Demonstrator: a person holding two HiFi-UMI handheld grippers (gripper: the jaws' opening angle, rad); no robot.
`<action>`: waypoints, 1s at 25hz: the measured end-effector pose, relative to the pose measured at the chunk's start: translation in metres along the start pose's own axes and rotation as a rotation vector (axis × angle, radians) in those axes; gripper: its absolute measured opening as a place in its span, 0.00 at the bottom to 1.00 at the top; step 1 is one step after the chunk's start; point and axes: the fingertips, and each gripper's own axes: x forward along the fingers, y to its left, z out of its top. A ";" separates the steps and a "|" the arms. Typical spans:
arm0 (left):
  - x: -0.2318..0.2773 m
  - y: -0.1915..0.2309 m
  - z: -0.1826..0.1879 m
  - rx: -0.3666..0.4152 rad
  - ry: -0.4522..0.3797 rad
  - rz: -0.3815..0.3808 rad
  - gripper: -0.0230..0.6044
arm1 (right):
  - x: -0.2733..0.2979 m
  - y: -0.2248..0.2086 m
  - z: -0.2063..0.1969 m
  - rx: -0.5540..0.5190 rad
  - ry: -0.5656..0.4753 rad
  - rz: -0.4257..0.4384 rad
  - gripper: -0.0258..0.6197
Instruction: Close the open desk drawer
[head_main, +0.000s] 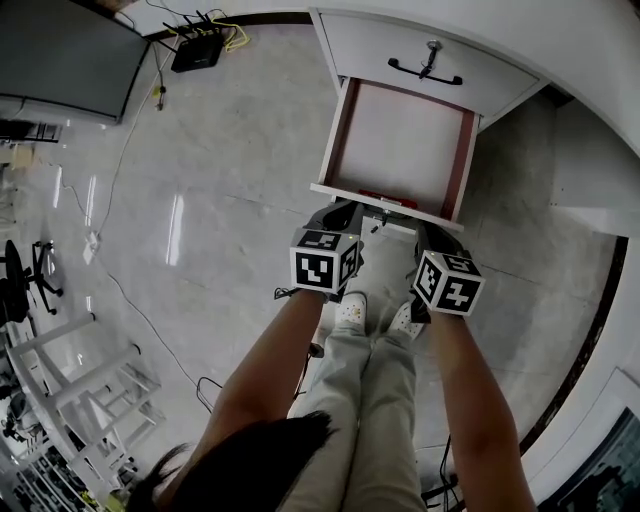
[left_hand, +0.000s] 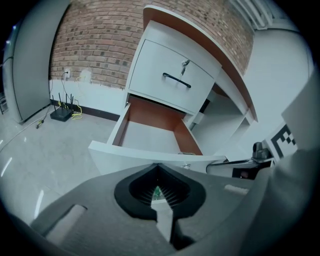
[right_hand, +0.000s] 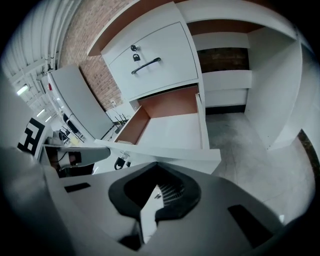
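The lower desk drawer (head_main: 400, 145) stands pulled out, with red-brown side walls and a pale bottom, and looks empty apart from a small red item by its front. Its white front panel (head_main: 385, 205) faces me. My left gripper (head_main: 343, 214) is shut just before the left half of that panel (left_hand: 150, 155). Its jaw tips (left_hand: 158, 165) meet with nothing between them. My right gripper (head_main: 432, 238) is also shut and empty, close to the panel's right half (right_hand: 165, 152). Whether either gripper touches the panel I cannot tell. The upper drawer (head_main: 420, 50) is closed.
A black handle (head_main: 425, 70) and a key sit on the upper drawer. The desk's knee space (right_hand: 250, 100) opens to the right. On the floor lie a black router (head_main: 197, 50) with cables, an office chair (head_main: 30, 275) and white stools (head_main: 90, 390). The person's shoes (head_main: 352, 312) stand below the drawer.
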 end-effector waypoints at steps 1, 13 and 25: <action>0.000 -0.001 0.003 0.003 -0.008 -0.003 0.05 | -0.001 0.000 0.003 -0.012 -0.005 0.002 0.05; 0.010 0.005 0.040 0.021 -0.018 -0.001 0.05 | 0.002 0.000 0.038 -0.101 -0.037 -0.010 0.05; 0.042 0.002 0.069 0.078 0.003 -0.060 0.05 | 0.032 -0.019 0.072 -0.064 -0.032 -0.139 0.05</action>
